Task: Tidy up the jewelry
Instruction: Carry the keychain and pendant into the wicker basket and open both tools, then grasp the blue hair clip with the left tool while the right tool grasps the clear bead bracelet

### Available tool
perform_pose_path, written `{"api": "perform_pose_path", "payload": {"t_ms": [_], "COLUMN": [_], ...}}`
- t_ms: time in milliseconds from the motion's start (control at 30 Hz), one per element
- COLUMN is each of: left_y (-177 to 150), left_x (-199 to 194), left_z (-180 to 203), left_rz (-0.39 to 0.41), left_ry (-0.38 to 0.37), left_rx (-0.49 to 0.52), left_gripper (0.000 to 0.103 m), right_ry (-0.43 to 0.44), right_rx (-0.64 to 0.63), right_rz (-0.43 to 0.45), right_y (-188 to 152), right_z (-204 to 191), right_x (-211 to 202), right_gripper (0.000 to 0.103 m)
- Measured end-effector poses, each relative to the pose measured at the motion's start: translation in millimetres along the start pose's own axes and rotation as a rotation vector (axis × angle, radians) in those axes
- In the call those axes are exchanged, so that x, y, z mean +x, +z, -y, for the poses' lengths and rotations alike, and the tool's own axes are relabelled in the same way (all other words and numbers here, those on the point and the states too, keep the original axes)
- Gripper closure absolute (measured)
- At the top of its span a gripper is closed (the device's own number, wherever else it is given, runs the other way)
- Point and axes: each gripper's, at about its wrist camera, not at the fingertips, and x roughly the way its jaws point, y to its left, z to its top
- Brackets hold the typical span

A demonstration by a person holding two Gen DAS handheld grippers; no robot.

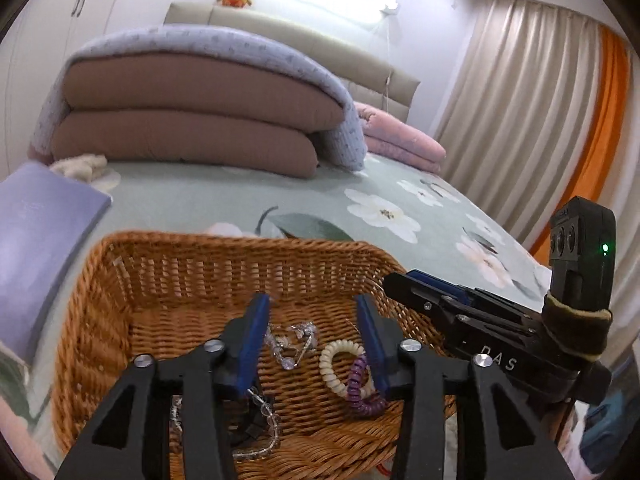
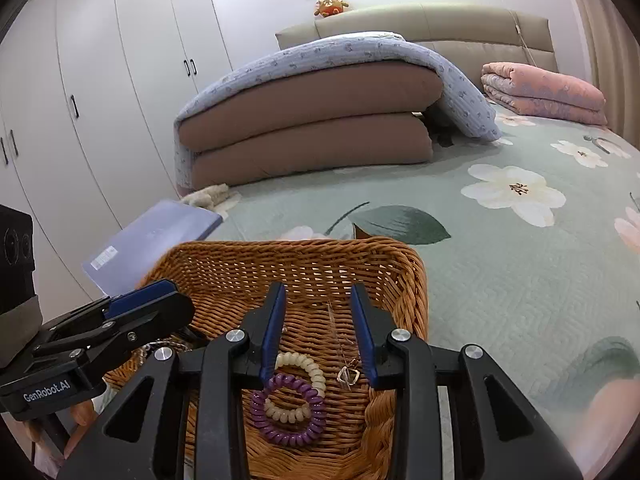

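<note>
A wicker basket (image 1: 224,256) (image 2: 304,250) sits on the bed. In it lie a cream spiral hair tie (image 1: 334,364) (image 2: 300,362), a purple spiral hair tie (image 1: 360,392) (image 2: 288,412), a clear crystal piece (image 1: 294,342), a clear bead bracelet (image 1: 264,428) and a thin chain with a small pendant (image 2: 347,374). My left gripper (image 1: 314,308) is open and empty above the basket's inside. My right gripper (image 2: 318,294) is open and empty above the hair ties; its side also shows in the left wrist view (image 1: 424,284). The left gripper shows at the left in the right wrist view (image 2: 148,304).
The bed has a green floral cover (image 2: 500,264). A lavender flat box (image 1: 36,248) (image 2: 156,236) lies left of the basket. Folded brown and blue quilts (image 1: 188,120) (image 2: 312,120) and a pink quilt (image 2: 544,88) lie behind. Wardrobes (image 2: 100,80) stand left, curtains (image 1: 520,100) right.
</note>
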Motion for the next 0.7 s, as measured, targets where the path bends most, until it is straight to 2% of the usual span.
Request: {"api": "perform_pose_path", "payload": {"t_ms": [267,367,467,633,700], "left_y": [9,15,18,-3,-23], "left_x": [-26,-55,-89,-135,-145], "left_z": [1,-3,-2,6,10], "left_rz": [0.044,0.099,0.146,0.170,0.139], "left_ry": [-0.027,-0.053,-0.036,0.004,0.021], "left_rx": [0.000,-0.018,-0.011,0.018,0.024], "left_gripper": [0.056,0.056,0.056,0.056,0.056], "right_ry": [-0.036,-0.031,0.005,0.023,0.009], "right_rx": [-0.018,-0.021,-0.006,0.002,0.001], "right_rz": [0.045,0.078,0.110,0.153,0.147], "right_y": [-1,-1,-3,-25,-38], "right_z": [-5,-9,-14,-21,-21], "right_x": [-20,-40,-67,-120,-137], "right_gripper": [0.067,0.067,0.067,0.067,0.067]}}
